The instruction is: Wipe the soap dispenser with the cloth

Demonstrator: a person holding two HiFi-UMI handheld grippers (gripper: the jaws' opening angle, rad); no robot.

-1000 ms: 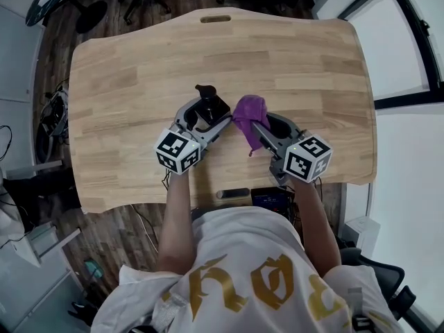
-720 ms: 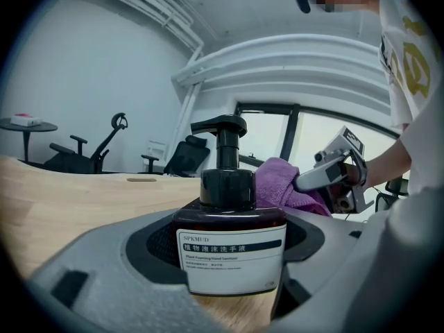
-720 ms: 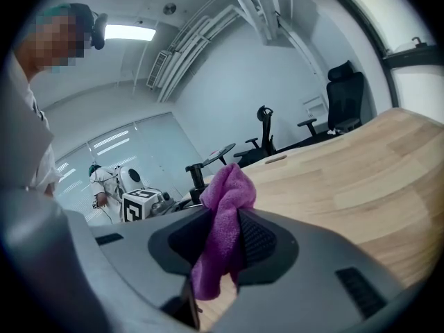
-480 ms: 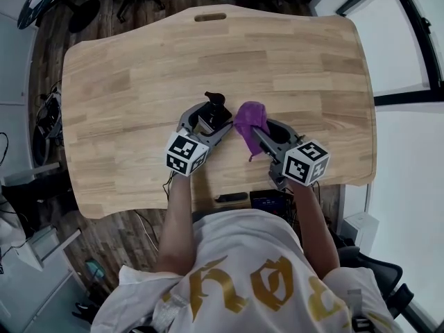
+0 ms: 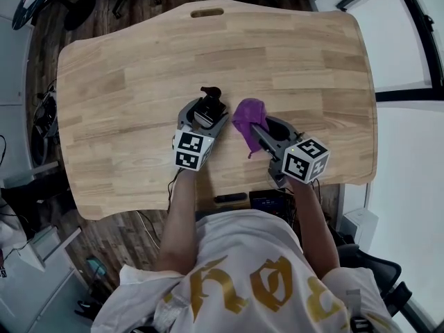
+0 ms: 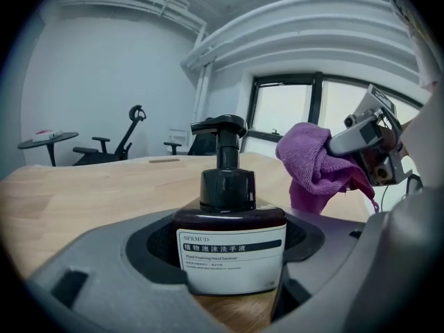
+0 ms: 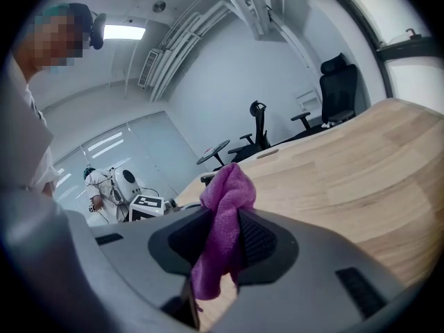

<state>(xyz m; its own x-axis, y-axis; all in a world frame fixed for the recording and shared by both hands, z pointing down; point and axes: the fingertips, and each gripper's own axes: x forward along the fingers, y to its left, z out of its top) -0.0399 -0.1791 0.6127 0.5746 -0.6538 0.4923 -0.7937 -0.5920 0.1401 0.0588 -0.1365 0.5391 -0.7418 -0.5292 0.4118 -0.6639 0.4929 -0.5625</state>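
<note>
The soap dispenser (image 6: 229,234) carries a white label on its front. At the top we read "SPKMUD", and below that a dark band holds 1 line of white Chinese characters. The finer print underneath is too small for us to read with confidence. Each gripper bears a cube printed with black-and-white square markers. The person's white shirt shows gold lettering that we cannot make out.

The dispenser is a squat, round bottle of dark, almost black plastic with a wide shoulder. A black collar and a black pump head sit on top, the spout pointing left in the left gripper view. It stands upright between the 2 jaws of the left gripper (image 5: 205,113), which are closed against its sides. We see wood grain just under its base, but we cannot tell whether it touches the table (image 5: 139,68). In the head view it sits near the middle of the tabletop, somewhat toward the person.

The right gripper (image 5: 258,127) has its jaws drawn narrow on the purple cloth (image 7: 223,227). The cloth bunches above the pads and hangs in a tail below them. It is just beside the dispenser, on its right, with a small gap between them.
</note>
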